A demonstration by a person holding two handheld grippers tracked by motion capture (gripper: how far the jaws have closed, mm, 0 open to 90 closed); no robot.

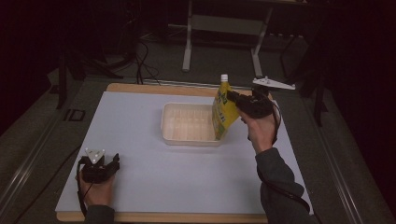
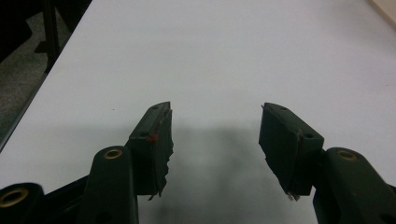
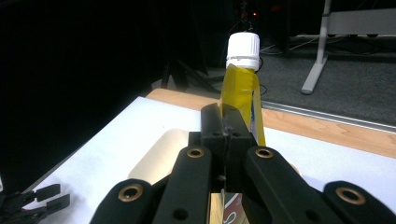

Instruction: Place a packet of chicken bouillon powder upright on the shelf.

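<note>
A yellow spouted plastic pouch with white cap (image 1: 224, 111) is clamped by the right gripper (image 1: 238, 101) over the cream plastic tray's (image 1: 187, 122) right end; left gripper (image 1: 113, 164), jaws apart, is rested near-left.

I see my left gripper (image 2: 215, 140) with its two black jaws wide apart and nothing between them. Under them lies the flat pale blue-white table sheet (image 2: 224, 56). A soft dark shadow sits on the sheet between the jaws. At ten o'clock, past the sheet's edge, the dark grey floor (image 2: 18, 93) shows. At one o'clock a light tan wooden corner (image 2: 386, 10) peeks in.
</note>
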